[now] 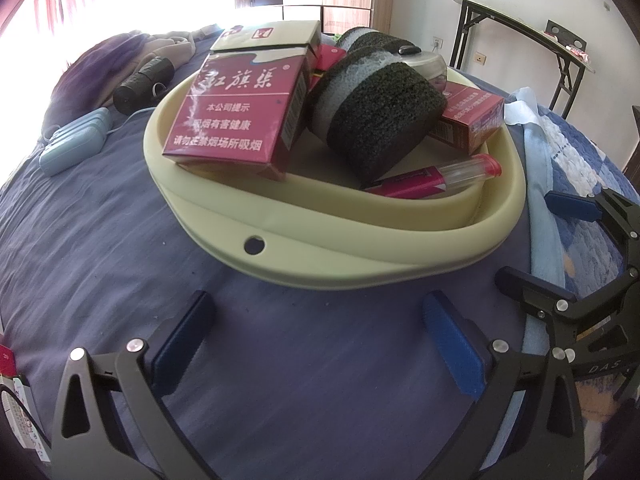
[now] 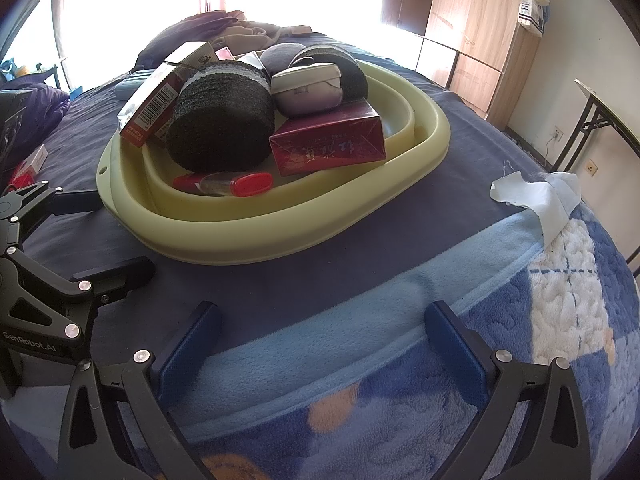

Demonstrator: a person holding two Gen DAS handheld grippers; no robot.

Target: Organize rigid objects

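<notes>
A pale yellow basin (image 1: 320, 264) (image 2: 260, 240) sits on the blue bed sheet. Inside it are a red cigarette box (image 1: 236, 120) (image 2: 152, 108), dark round sponges (image 1: 384, 120) (image 2: 224, 120), a second red box (image 1: 468, 124) (image 2: 328, 144), a red-capped clear tube (image 1: 440, 178) (image 2: 228, 182) and a grey case (image 2: 308, 92). My left gripper (image 1: 316, 320) (image 2: 104, 236) stands open and empty just in front of the basin's near rim. My right gripper (image 2: 322, 320) (image 1: 536, 240) is open and empty over the blanket, to the right of the basin.
A light blue case (image 1: 76, 142), a black roll (image 1: 144, 80) and a pile of clothes lie beyond the basin on the left. A small red box (image 2: 32, 164) lies on the sheet. White cloth (image 2: 532, 196) rests on the patterned blanket. A folding table (image 1: 520, 28) stands by the wall.
</notes>
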